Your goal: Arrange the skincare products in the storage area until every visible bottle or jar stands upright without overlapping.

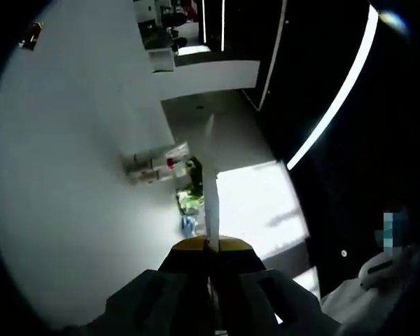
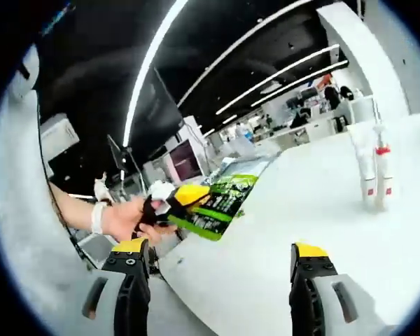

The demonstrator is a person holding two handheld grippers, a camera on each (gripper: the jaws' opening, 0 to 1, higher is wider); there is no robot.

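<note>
1. White counter (image 2: 280, 231) carries two upright tubes (image 2: 374, 171), seen past the right gripper (image 2: 220, 269), jaws apart.
2. Left gripper (image 1: 211, 246) clamps a green sachet (image 2: 220, 199) edge-on; right gripper view shows its face.

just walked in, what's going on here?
A person is tidying skincare items on a white table with a handheld gripper in each hand. The left gripper has its jaws shut on a green packet, held off the table's edge. The right gripper hangs open over the table, holding nothing. Two white tubes with red bands already stand upright, side by side.
</note>
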